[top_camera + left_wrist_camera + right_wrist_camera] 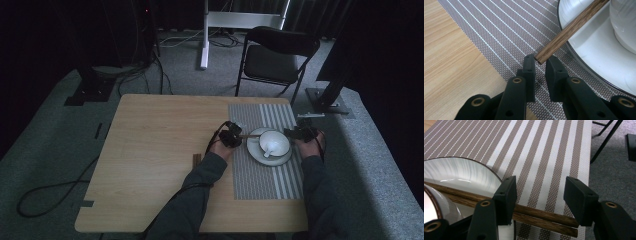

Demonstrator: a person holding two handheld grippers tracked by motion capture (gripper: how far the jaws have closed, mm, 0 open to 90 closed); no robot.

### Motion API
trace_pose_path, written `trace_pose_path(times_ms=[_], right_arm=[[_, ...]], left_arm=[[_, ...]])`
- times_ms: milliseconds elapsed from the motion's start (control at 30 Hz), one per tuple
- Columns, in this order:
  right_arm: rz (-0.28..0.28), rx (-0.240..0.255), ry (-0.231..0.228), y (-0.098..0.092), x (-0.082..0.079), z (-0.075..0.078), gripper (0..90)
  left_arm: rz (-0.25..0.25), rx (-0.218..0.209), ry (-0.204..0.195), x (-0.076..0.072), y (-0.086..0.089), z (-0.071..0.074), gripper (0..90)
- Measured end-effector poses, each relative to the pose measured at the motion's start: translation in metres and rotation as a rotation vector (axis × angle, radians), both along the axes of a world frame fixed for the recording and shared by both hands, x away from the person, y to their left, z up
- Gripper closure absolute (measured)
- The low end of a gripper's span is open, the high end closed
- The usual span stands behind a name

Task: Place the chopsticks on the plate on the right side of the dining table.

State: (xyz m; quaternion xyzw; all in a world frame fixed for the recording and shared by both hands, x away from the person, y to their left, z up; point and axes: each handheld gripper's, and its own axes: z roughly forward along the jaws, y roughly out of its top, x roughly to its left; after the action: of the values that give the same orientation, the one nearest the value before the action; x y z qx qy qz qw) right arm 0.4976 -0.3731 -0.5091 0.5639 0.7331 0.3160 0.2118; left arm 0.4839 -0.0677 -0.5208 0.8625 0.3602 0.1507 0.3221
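Chopsticks [541, 216] are lying across the white plate [252, 150], at about 3 o'clock from the table's centre, passing behind the bowl [274, 142]. I am seeing my left gripper [540, 60] with its jaws nearly together around one wooden end, at 9 o'clock of the plate; whether they are pinching it I cannot tell. My right gripper [539, 192], at 3 o'clock of the plate, is hanging with jaws wide apart over the other ends. Both forearms are reaching forward in grey sleeves. A striped placemat [265, 175] is covering the wooden table [150, 150]; a black chair [275, 57] is standing at 12 o'clock on grey carpet.
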Motion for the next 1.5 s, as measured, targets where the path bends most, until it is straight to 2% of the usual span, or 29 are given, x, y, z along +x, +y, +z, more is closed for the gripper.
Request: trace_pose_path(times_ms=[933, 1333, 1500], right_arm=[[0.002, -0.007, 0.002, -0.0004, -0.0013, 0.0008, 42.9], [0.000, -0.002, -0.003, -0.0020, -0.0026, -0.0002, 42.9], [0.003, -0.001, -0.004, -0.0022, -0.0029, -0.0001, 43.0]], left_arm=[[0.021, 0.003, 0.013, 0.0084, 0.0017, 0.0017, 79.5], [0.011, 0.009, -0.001, 0.0075, 0.0008, 0.0007, 76.7], [0.001, 0.024, -0.024, 0.0054, -0.0011, 0.0004, 74.6]])
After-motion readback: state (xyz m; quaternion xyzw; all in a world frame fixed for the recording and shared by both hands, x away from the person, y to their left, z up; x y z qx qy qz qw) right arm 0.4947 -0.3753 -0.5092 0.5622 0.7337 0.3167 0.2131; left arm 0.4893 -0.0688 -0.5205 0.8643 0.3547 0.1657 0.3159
